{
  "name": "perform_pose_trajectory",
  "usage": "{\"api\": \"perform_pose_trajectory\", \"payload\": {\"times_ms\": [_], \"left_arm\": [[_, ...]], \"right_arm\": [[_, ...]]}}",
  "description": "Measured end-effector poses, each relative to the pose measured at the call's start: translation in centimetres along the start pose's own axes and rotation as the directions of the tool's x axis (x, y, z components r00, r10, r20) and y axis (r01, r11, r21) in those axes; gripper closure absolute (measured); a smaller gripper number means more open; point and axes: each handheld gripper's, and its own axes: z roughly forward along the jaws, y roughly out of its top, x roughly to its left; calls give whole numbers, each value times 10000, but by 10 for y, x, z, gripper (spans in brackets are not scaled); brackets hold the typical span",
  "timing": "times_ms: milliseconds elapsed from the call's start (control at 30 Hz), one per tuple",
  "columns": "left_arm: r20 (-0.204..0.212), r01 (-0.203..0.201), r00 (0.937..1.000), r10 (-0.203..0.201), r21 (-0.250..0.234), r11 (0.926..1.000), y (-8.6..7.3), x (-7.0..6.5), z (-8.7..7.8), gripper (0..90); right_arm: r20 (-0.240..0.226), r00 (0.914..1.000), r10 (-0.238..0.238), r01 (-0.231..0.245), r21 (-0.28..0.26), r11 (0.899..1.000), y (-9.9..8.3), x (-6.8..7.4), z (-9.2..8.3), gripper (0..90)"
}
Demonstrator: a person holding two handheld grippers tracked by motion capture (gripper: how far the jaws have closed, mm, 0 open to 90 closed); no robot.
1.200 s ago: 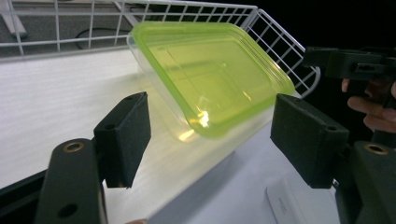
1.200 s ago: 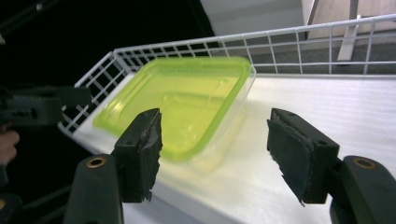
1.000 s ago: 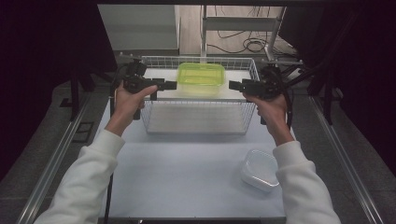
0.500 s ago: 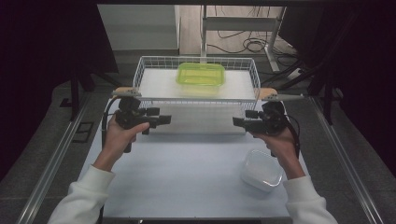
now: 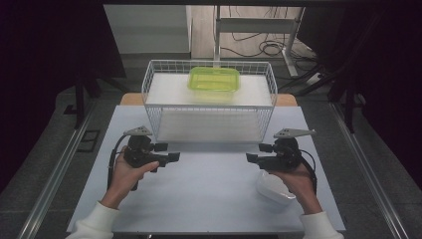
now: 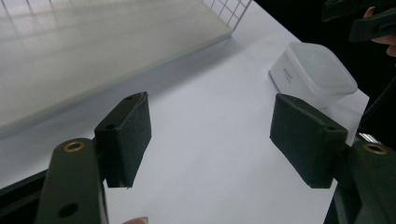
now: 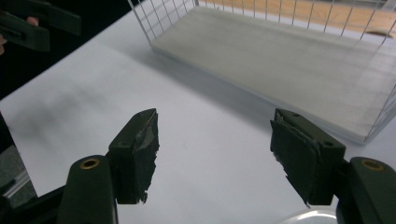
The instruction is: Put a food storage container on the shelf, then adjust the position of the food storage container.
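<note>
left gripper (image 5: 174,157): jaws wide, empty | right gripper (image 5: 250,158): jaws wide, empty, just above white container (image 5: 275,189) | green container (image 5: 214,79) in wire basket (image 5: 209,102)

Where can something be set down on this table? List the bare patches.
The widest bare patch of white table lies between the left gripper and right gripper, in front of the wire basket. The basket's near floor is also bare; the green container takes its far side. The near right corner is crowded by the white tub.
</note>
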Motion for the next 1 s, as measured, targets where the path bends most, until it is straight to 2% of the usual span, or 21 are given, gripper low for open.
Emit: {"api": "perform_pose_trajectory", "payload": {"times_ms": [367,500,1000], "left_arm": [[-163,17,9999,-16,57,10000,-6,-4,2,283],[-12,48,10000,-48,51,10000,-6,-5,2,284],[-191,167,9997,-162,223,9996,-13,0,4,280]], "right_arm": [[136,9998,157,-159,148,9998,-9,-2,0,322],[167,9997,185,-189,199,9996,-12,-3,-1,322],[312,9989,337,-350,435,9984,-18,-6,-1,324]]}}
